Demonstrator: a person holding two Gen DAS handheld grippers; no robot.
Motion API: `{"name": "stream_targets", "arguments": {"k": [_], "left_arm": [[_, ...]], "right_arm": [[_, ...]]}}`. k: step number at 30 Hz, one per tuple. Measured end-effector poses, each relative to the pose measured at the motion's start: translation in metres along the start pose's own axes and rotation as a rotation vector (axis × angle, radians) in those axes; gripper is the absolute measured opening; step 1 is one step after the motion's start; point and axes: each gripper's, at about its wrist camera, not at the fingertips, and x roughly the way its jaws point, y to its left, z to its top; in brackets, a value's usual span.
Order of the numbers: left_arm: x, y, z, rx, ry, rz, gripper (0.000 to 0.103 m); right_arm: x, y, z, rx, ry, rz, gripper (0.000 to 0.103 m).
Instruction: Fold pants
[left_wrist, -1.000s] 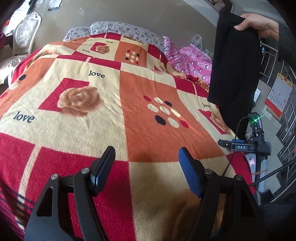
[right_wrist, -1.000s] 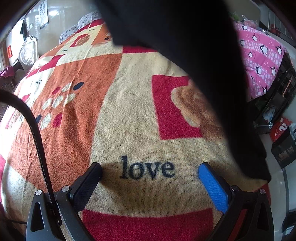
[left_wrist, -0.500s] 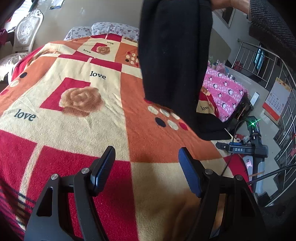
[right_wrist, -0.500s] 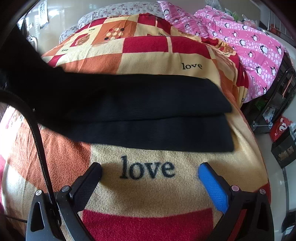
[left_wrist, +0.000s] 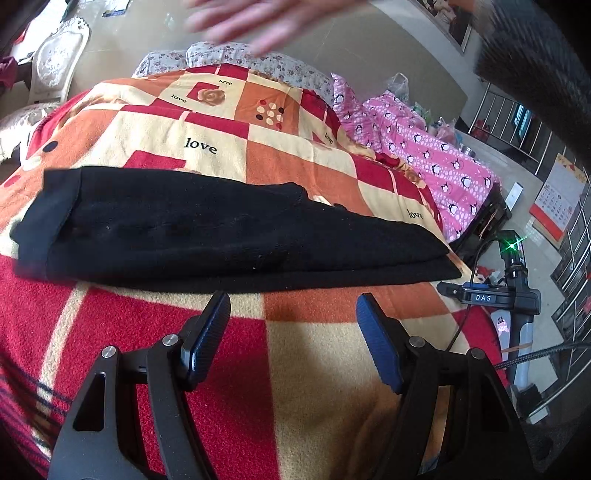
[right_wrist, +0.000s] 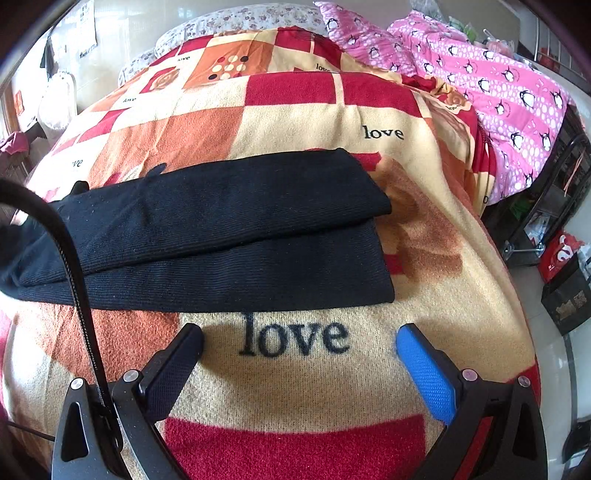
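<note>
Black pants lie flat across the patterned blanket, one leg stacked on the other, waistband at the left. They also show in the right wrist view, leg ends at the right. My left gripper is open and empty, just in front of the pants' near edge. My right gripper is open and empty, resting near the blanket in front of the leg ends. A blurred bare hand hovers above the bed at the top of the left wrist view.
The bed carries a red, orange and cream blanket printed with "love". A pink penguin quilt lies at the right side. The other gripper's handle with a green light stands off the bed's right edge. A cable crosses the right wrist view.
A hand carried the hanging black pants over from the right and laid them flat across the blanket; the hand is now lifted away. Both grippers stayed still and open.
</note>
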Motion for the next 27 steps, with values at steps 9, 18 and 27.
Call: {"name": "stream_targets", "arguments": {"k": [9, 18, 27], "left_arm": [[0.003, 0.000, 0.002, -0.017, 0.010, -0.002, 0.071], [-0.054, 0.018, 0.009, -0.070, -0.116, 0.093, 0.071], [-0.079, 0.109, 0.024, -0.338, -0.122, 0.262, 0.071]], "right_arm": [[0.000, 0.000, 0.000, 0.000, 0.000, 0.000, 0.103], [-0.001, 0.000, 0.000, 0.000, -0.001, 0.000, 0.103], [-0.001, 0.001, 0.000, -0.003, -0.009, 0.001, 0.103]]}}
